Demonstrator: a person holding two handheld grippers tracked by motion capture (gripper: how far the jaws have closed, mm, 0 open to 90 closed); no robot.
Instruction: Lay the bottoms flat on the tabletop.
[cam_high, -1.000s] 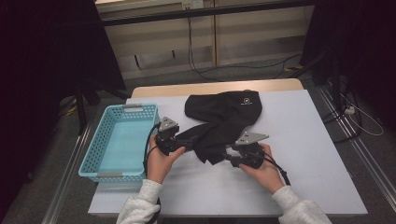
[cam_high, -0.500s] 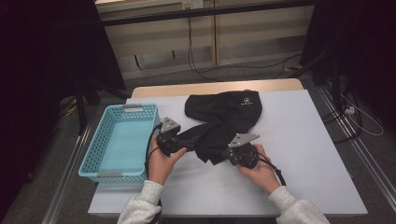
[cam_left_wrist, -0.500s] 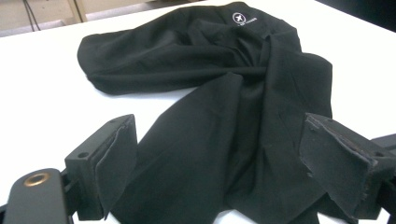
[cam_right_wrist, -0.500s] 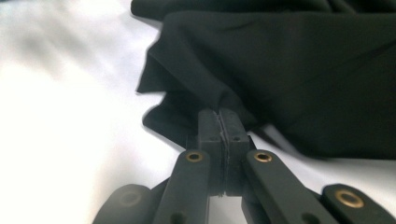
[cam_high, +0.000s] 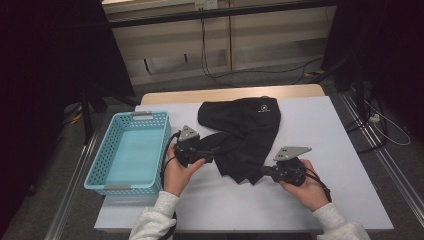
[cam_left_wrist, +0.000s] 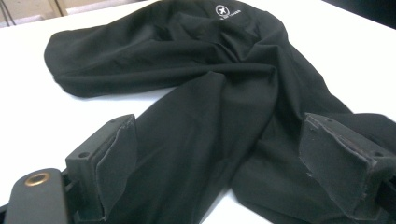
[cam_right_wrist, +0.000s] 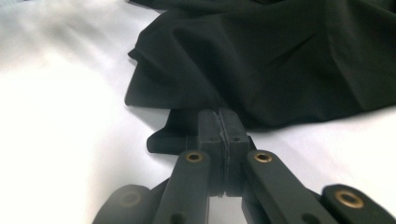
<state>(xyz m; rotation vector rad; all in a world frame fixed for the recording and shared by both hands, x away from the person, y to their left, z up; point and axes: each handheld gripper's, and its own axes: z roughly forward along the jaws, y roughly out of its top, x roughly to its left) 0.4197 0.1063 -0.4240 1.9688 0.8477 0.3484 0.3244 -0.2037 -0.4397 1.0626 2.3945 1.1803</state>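
While the black garment (cam_high: 242, 135) lies crumpled mid-table, w/ its small white logo (cam_high: 262, 107) toward the far edge, both hands work at its near end. The left tongs (cam_high: 209, 154) stand wide: in the left gripper view the two pads sit well apart w/ a fold of the cloth (cam_left_wrist: 205, 140) lying between them, not pinched. The right tongs (cam_high: 265, 172) are closed tight; in the right gripper view the pads meet face to face at the garment's (cam_right_wrist: 280, 60) near corner, w/ a flap of fabric right at their tips, though I can't tell if any cloth is caught between them. They've just been closing. A light-blue basket (cam_high: 107, 165) sits at the left of the white table (cam_high: 340, 165), just beside the left hand (cam_high: 177, 172) and apart from the garment.
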